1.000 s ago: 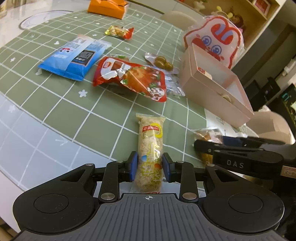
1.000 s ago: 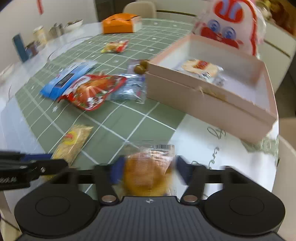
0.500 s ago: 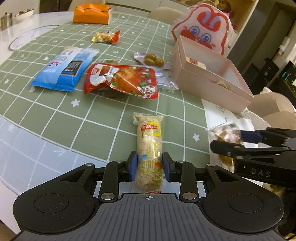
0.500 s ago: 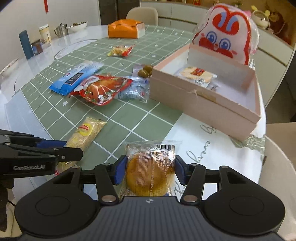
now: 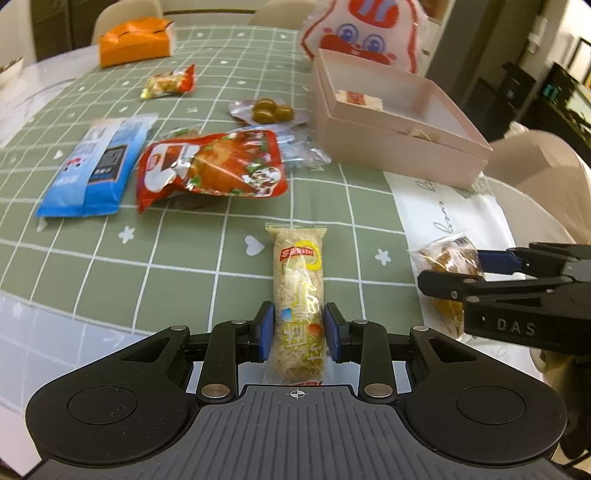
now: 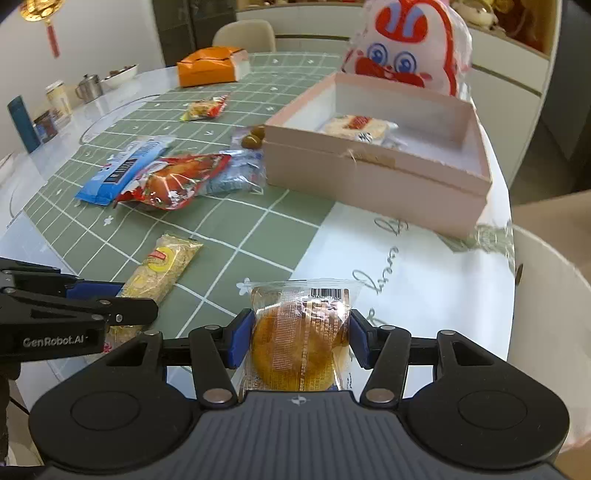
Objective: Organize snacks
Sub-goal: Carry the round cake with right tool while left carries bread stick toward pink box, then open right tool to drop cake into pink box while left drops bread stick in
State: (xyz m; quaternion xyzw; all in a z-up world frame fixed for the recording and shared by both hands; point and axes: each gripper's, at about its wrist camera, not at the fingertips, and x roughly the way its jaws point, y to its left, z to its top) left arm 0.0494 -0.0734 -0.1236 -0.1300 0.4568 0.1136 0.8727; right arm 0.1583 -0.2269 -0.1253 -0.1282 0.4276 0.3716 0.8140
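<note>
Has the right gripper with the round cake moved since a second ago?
Yes. In the right wrist view the right gripper and its round cake have backed away from the pink box, which now sits higher and farther.

A long yellow rice bar (image 5: 299, 295) and a round golden cake (image 6: 295, 343) in clear wrap — each clamped end-on; the open pink box (image 6: 373, 181) holds one packet (image 6: 356, 127).

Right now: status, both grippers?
Left gripper shut on rice bar. Right gripper shut on cake packet. Pink box open, path clear.

Home dining room: tablecloth (image 6: 258, 206), chair (image 6: 245, 35)
</note>
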